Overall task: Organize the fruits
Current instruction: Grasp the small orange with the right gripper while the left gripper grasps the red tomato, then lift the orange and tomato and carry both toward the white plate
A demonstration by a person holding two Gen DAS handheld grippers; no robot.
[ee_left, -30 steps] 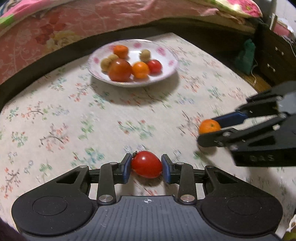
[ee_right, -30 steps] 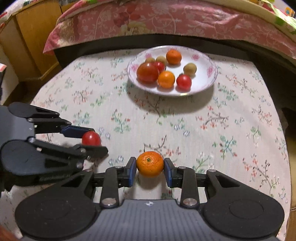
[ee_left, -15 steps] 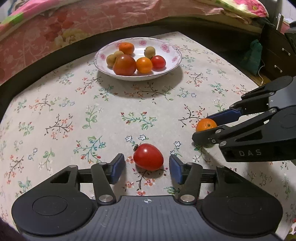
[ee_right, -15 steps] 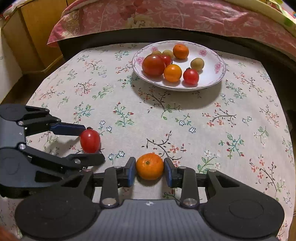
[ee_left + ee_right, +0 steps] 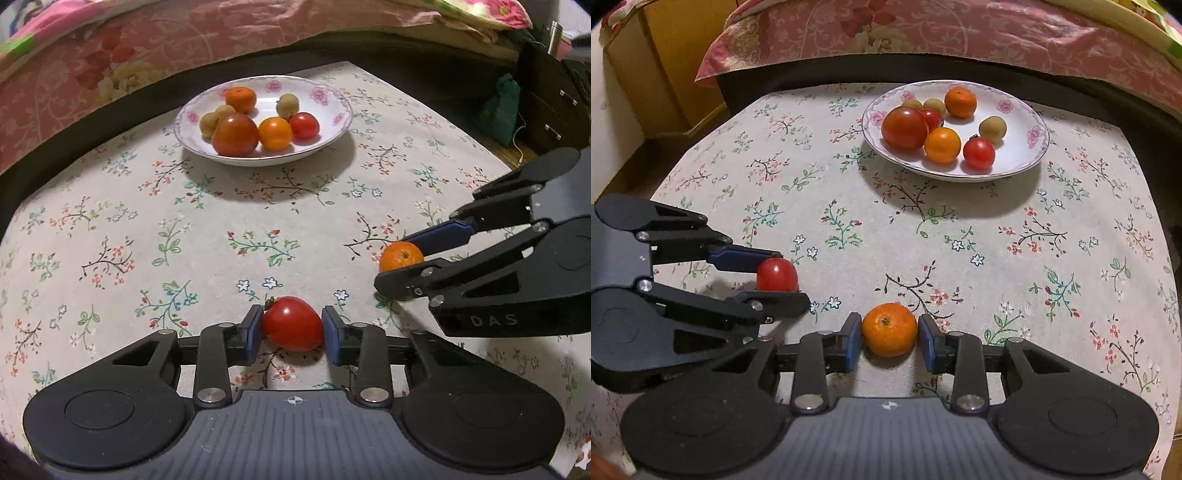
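Left hand-held gripper pinches a cherry tomato resting on the desk. Right hand-held gripper brackets a mandarin; contact cannot be confirmed. The fruit plate sits well beyond both

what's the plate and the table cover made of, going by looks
Plate: probably glazed ceramic or porcelain; glossy white with printed pink flowers and a thin rim line. Table cover: looks like matte woven cloth with a floral print, faintly textured, though coated fabric can't be ruled out.

black hand-held gripper, blue finger pads, silver screws, "das" lettering
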